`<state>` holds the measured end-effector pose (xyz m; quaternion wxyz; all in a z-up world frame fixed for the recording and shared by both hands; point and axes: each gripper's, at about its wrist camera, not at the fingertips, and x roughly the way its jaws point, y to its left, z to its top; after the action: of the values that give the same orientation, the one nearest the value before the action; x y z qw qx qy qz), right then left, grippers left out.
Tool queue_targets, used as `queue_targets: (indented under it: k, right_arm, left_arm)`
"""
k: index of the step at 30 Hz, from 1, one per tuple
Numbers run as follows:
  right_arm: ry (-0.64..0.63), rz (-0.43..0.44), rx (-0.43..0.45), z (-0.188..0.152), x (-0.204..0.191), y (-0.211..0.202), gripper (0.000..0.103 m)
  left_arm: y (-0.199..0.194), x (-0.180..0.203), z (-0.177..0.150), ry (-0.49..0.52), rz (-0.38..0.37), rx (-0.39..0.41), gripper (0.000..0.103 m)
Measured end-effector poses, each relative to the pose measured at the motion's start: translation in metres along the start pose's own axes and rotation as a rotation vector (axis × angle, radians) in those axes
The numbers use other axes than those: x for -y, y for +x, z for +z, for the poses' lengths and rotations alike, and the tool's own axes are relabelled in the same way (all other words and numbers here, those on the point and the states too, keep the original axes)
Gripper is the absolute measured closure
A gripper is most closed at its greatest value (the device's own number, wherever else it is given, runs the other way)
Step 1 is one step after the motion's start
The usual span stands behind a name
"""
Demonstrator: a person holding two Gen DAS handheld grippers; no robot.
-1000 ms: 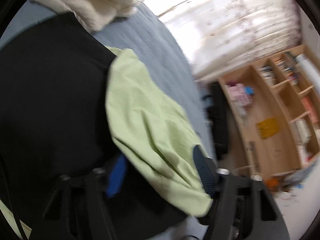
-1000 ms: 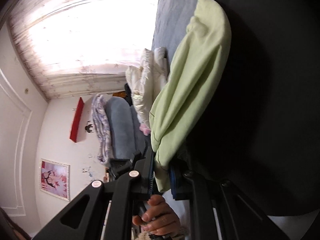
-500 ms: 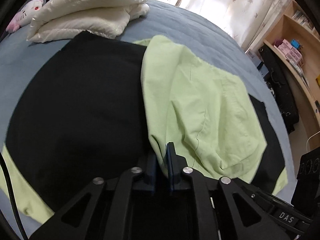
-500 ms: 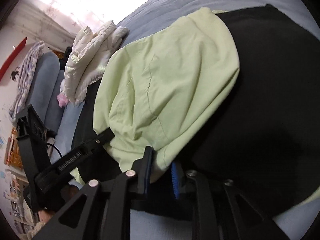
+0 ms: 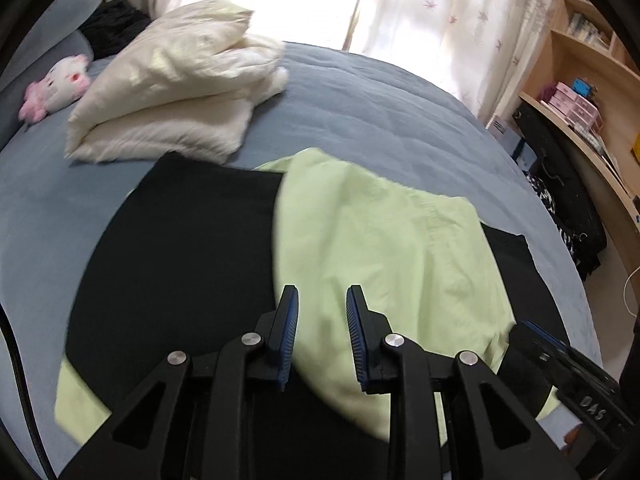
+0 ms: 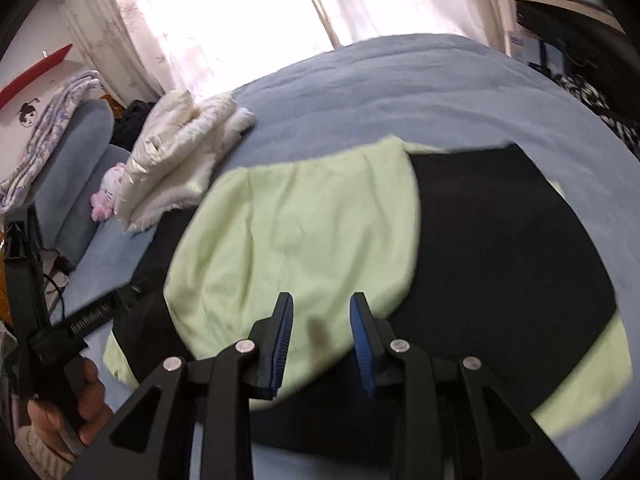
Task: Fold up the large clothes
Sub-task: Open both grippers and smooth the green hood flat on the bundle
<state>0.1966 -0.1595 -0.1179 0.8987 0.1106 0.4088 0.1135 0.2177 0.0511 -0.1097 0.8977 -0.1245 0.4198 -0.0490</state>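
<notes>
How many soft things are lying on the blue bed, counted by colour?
Light green cloth garment: 1
Black cloth spread under it: 1
Cream puffy folded jacket: 1
White and pink plush cat toy: 1
Total: 4

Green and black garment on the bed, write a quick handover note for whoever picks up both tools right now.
Left tool: open, jaws just widened, nothing clamped, above the green flap's near edge.
Right tool: open, jaws just widened, empty, over the same flap.
Garment: the green flap lies folded across the black panel on the blue bedspread. Green fabric also shows at the near corners. A folded white quilt sits beyond it.
Done: one flap folded in and released.
Left: black still shows on both sides, so likely more folds and smoothing.
</notes>
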Motion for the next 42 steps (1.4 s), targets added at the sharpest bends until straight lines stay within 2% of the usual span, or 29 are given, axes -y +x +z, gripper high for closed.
queue_targets:
  k: [6, 8, 10, 12, 15, 21, 22, 26, 31, 42]
  right_arm:
    - [-0.026, 0.026, -0.013, 0.016, -0.01, 0.049, 0.073]
    - [-0.038, -0.012, -0.047, 0.012, -0.006, 0.067, 0.074]
    - [-0.056, -0.074, -0.083, 0.004, 0.001, 0.078, 0.076]
    - [-0.076, -0.105, -0.066, -0.003, 0.009, 0.07, 0.08]
    - [-0.086, -0.159, -0.058, -0.013, 0.019, 0.055, 0.088]
    - [-0.01, -0.151, -0.063, -0.023, 0.032, 0.043, 0.088]
    - [0.007, -0.146, -0.067, -0.022, 0.032, 0.043, 0.086]
    - [0.063, -0.138, -0.073, -0.023, 0.032, 0.036, 0.086]
    - [0.074, -0.143, -0.073, -0.025, 0.022, 0.025, 0.085]
    - [0.092, -0.088, -0.081, -0.035, 0.002, -0.005, 0.085]
  left_arm:
    - [0.037, 0.021, 0.013, 0.017, -0.026, -0.026, 0.08]
    - [0.053, 0.027, 0.012, 0.03, -0.009, -0.053, 0.08]
    - [0.071, 0.025, 0.006, 0.031, 0.043, -0.105, 0.08]
    - [0.074, 0.017, 0.0, 0.015, 0.051, -0.103, 0.08]
    - [0.068, 0.012, -0.007, 0.027, 0.044, -0.083, 0.08]
    - [0.055, 0.024, -0.019, 0.096, 0.096, -0.067, 0.08]
    - [0.052, 0.026, -0.02, 0.096, 0.099, -0.075, 0.08]
    - [0.038, 0.021, -0.019, 0.04, 0.067, -0.106, 0.08]
    - [0.018, 0.018, -0.022, 0.005, 0.064, -0.119, 0.08]
    - [-0.023, 0.018, -0.035, 0.013, 0.072, -0.132, 0.079]
